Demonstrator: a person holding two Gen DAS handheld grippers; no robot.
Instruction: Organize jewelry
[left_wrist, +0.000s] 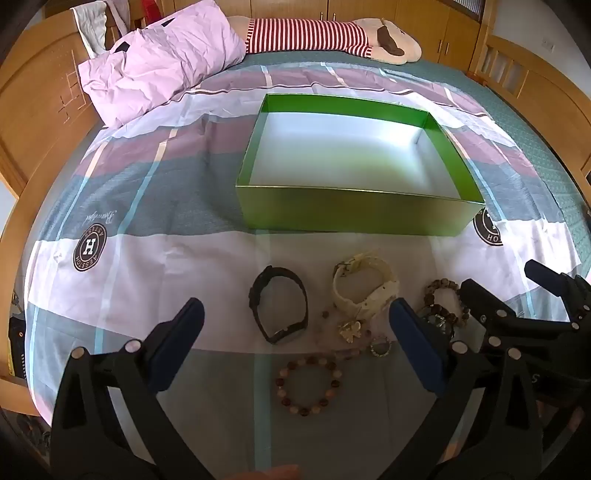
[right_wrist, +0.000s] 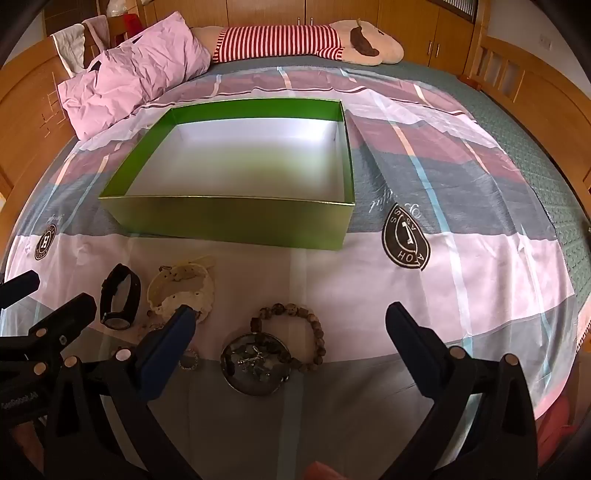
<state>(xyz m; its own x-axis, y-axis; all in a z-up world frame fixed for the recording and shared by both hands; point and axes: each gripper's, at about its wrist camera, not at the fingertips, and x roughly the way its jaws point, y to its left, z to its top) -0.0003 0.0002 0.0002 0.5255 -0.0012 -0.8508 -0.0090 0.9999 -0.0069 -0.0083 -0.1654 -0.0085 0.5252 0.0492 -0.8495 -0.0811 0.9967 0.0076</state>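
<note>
An empty green box (left_wrist: 347, 216) (right_wrist: 236, 221) stands on the bed. In front of it lie a black watch (left_wrist: 279, 306) (right_wrist: 120, 299), a cream watch (left_wrist: 369, 286) (right_wrist: 184, 291), a pink bead bracelet (left_wrist: 309, 384), a brown bead bracelet (right_wrist: 295, 332) (left_wrist: 447, 299), a round dish of trinkets (right_wrist: 255, 363), a gold charm (left_wrist: 349, 328) and a small ring (left_wrist: 380, 347) (right_wrist: 189, 360). My left gripper (left_wrist: 295, 317) is open above the black watch. My right gripper (right_wrist: 291, 321) is open above the brown bracelet and dish.
A pink pillow (left_wrist: 159, 62) (right_wrist: 133, 70) and a striped plush toy (left_wrist: 325, 35) (right_wrist: 295, 40) lie at the far end of the bed. Wooden bed frames (left_wrist: 33, 122) (right_wrist: 535, 85) rise on both sides. The plaid sheet (left_wrist: 166, 184) covers the bed.
</note>
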